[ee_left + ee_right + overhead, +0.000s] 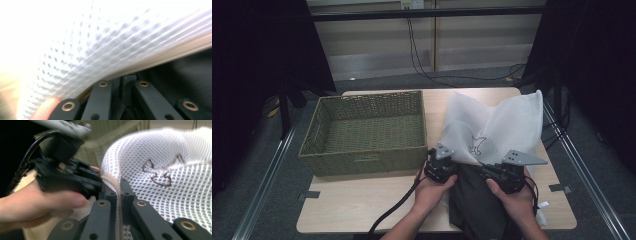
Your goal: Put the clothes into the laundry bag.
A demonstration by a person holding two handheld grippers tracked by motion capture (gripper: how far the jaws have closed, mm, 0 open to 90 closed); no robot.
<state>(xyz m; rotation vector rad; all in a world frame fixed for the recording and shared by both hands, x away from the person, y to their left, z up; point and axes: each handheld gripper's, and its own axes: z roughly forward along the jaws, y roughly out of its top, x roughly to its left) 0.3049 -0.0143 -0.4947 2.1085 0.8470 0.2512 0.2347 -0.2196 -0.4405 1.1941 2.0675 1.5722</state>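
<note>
You are holding a white mesh laundry bag (pixel 492 127) by its near zipper edge above the desk (pixel 362 200), right of a woven basket (pixel 367 130); both hand-held grippers, left (pixel 440 161) and right (pixel 492 172), are clamped on that edge; next likely spread the mouth over the dark garment (pixel 472 205).

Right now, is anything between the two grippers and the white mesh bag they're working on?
Nothing visible. The right gripper is shut on the cream zipper edge of the mesh bag, and the left gripper is shut at the same edge beside it. The green basket sits apart, to the left of the bag.
</note>
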